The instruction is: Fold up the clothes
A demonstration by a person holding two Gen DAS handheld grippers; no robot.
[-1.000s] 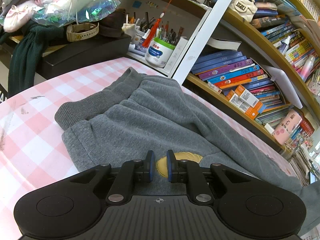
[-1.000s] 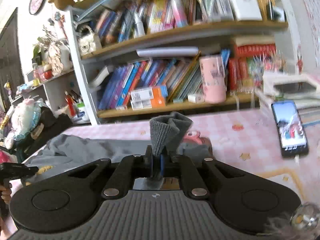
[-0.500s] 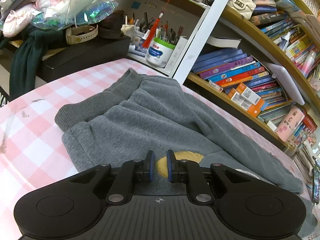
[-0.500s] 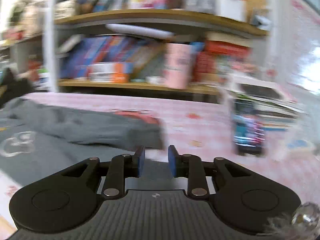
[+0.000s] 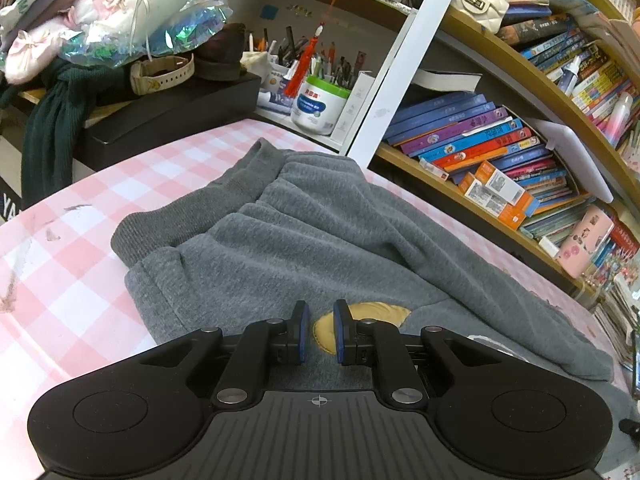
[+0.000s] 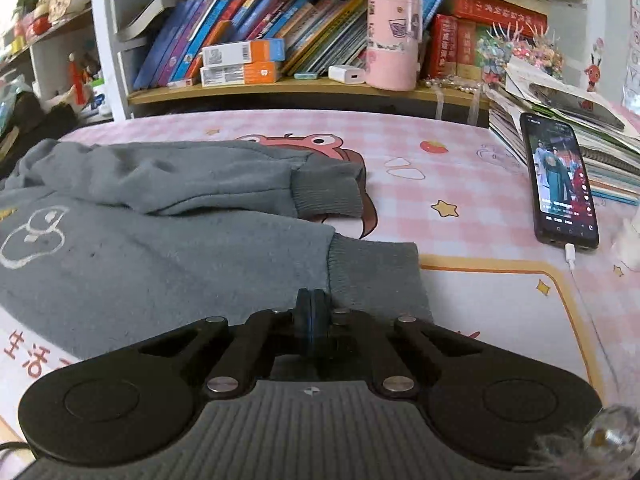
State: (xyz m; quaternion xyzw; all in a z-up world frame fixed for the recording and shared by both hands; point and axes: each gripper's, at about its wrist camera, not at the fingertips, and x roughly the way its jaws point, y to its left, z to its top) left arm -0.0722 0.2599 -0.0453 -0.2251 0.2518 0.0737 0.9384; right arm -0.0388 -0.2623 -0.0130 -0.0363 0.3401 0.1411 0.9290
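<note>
a pair of grey fleece sweatpants (image 5: 304, 240) lies spread on the pink-and-white checked table cover (image 5: 80, 280), the ribbed waistband (image 5: 176, 216) toward the far left in the left wrist view and the two legs running off to the right. a yellow patch (image 5: 368, 320) sewn onto the fabric shows just past the left gripper (image 5: 320, 330), whose blue-lined jaws stand slightly spread with nothing between them, poised over the cloth.

in the right wrist view the two leg ends lie side by side, each ending in a ribbed grey cuff: the far cuff (image 6: 326, 196) rests over a cartoon print on the cover, the near cuff (image 6: 372, 276) lies just ahead of the right gripper (image 6: 313, 312). that gripper's jaws are pressed together; whether they pinch any fabric cannot be told. a white outline drawing (image 6: 32, 240) marks the near leg.

a black smartphone (image 6: 562, 184) with a lit screen lies to the right, a white cable plugged in. wooden bookshelves (image 6: 304, 88) packed with colourful books stand behind the table.
</note>
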